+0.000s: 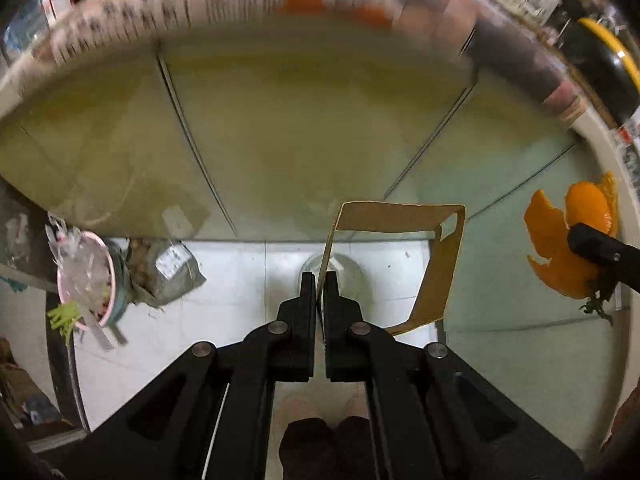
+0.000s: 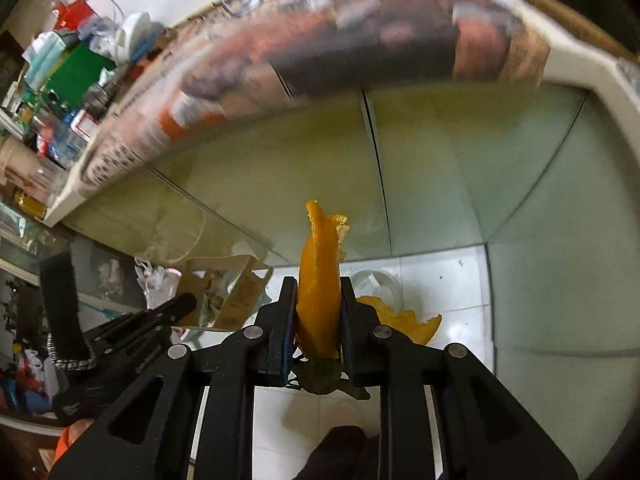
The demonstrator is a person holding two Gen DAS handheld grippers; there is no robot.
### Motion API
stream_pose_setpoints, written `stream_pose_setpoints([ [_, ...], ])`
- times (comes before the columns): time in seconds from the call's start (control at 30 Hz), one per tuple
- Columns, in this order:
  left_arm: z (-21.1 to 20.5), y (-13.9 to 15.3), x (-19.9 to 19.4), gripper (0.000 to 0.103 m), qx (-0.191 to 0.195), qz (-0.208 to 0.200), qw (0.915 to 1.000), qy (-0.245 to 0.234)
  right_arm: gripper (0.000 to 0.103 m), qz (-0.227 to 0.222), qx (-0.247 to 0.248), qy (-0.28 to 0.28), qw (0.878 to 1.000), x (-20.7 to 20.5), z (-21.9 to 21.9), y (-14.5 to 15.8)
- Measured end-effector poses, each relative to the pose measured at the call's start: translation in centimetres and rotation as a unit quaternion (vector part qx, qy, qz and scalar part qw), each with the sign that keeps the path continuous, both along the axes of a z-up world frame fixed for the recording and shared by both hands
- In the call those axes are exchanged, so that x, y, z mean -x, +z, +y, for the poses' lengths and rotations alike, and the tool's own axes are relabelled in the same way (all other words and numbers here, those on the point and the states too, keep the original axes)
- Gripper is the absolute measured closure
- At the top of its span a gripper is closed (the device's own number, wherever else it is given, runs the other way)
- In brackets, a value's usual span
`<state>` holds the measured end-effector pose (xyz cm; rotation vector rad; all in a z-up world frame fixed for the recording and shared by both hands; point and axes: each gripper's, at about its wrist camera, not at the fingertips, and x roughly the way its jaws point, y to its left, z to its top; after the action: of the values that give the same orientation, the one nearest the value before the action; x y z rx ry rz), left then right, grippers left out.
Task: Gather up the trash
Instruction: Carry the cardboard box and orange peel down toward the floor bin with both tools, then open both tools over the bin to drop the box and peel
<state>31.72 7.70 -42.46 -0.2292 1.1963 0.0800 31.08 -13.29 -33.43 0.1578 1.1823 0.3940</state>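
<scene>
Left gripper (image 1: 320, 280) pinches a brown cardboard frame (image 1: 440, 264); right gripper (image 2: 319, 288) clamps curled orange peel (image 2: 320, 280).

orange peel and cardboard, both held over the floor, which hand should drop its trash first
Hard to call. The left gripper pinches only the cardboard piece, while the right gripper clamps the orange peel. No bin is clearly visible under either.

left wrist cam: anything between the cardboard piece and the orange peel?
Nothing. In the left wrist view, the cardboard piece in the left gripper and the orange peel are separated only by bare pale panel.
</scene>
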Motion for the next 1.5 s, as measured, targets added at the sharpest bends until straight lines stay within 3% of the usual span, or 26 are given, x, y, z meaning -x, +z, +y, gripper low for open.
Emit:
stream_pose_setpoints([
  [0.43,-2.2,-22.9,-2.6,0.101,-0.001,0.049,0.9987,0.015,0.085,0.045,0.006,0.025,0.999,-2.8,0.0,-20.8],
  [0.6,-2.6,-29.2,-3.6,0.101,-0.006,0.066,0.9978,-0.001,0.085,0.058,0.017,0.045,0.997,-4.1,0.8,-26.8],
  [0.7,-2.8,-31.2,-4.2,0.101,0.002,0.065,0.9979,-0.004,0.083,0.062,0.013,0.058,0.996,-4.9,1.2,-28.4],
  [0.8,-2.8,-32.4,-4.7,0.092,0.004,0.061,0.9981,-0.005,0.08,0.054,0.02,0.074,0.996,-5.4,1.8,-28.9],
  [0.87,-2.8,-33.0,-5.1,0.074,0.011,0.064,0.9979,-0.003,0.073,0.051,0.025,0.079,0.995,-5.6,2.2,-29.0],
  [0.97,-2.7,-33.0,-5.2,0.067,0.014,0.055,0.9984,-0.004,0.058,0.048,0.025,0.078,0.996,-5.8,2.1,-29.2],
  [1.13,-3.1,-32.0,-5.1,0.067,0.001,0.056,0.9983,-0.011,0.058,0.046,0.049,0.08,0.995,-5.8,2.2,-29.4],
  [1.3,-3.1,-28.5,-4.3,0.067,0.002,0.061,0.9981,-0.012,0.058,0.056,0.061,0.078,0.994,-5.5,1.9,-27.3],
  [1.5,-3.1,-20.7,-2.3,0.067,0.016,0.055,0.9983,-0.011,0.058,0.064,0.075,0.077,0.992,-4.3,0.8,-21.7],
])
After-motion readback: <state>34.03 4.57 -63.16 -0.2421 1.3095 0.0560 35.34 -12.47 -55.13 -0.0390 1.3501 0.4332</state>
